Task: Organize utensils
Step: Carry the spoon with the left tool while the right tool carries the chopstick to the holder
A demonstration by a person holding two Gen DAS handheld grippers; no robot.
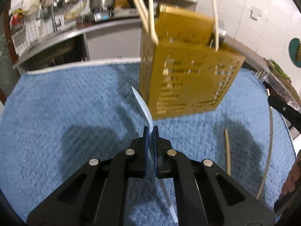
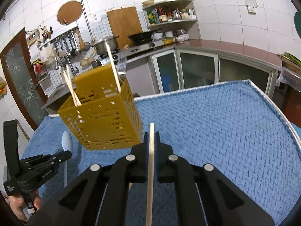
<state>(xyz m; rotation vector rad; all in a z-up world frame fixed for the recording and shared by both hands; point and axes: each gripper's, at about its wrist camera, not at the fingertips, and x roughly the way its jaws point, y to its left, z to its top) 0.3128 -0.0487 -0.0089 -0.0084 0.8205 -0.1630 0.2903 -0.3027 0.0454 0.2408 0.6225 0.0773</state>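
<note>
Left wrist: left tool (image 1: 150, 130) pinching spoon (image 1: 143, 103), right tool (image 2: 152, 135) pinching chopstick (image 2: 151, 165)

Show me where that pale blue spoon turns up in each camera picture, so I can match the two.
Left wrist view: the pale blue spoon is at centre, clamped between the left gripper fingers, bowl pointing up beside the holder.
Right wrist view: the spoon is at lower left, held by the left gripper, left of the holder.
Shared landmark: the yellow perforated utensil holder standing on the blue towel.
</note>
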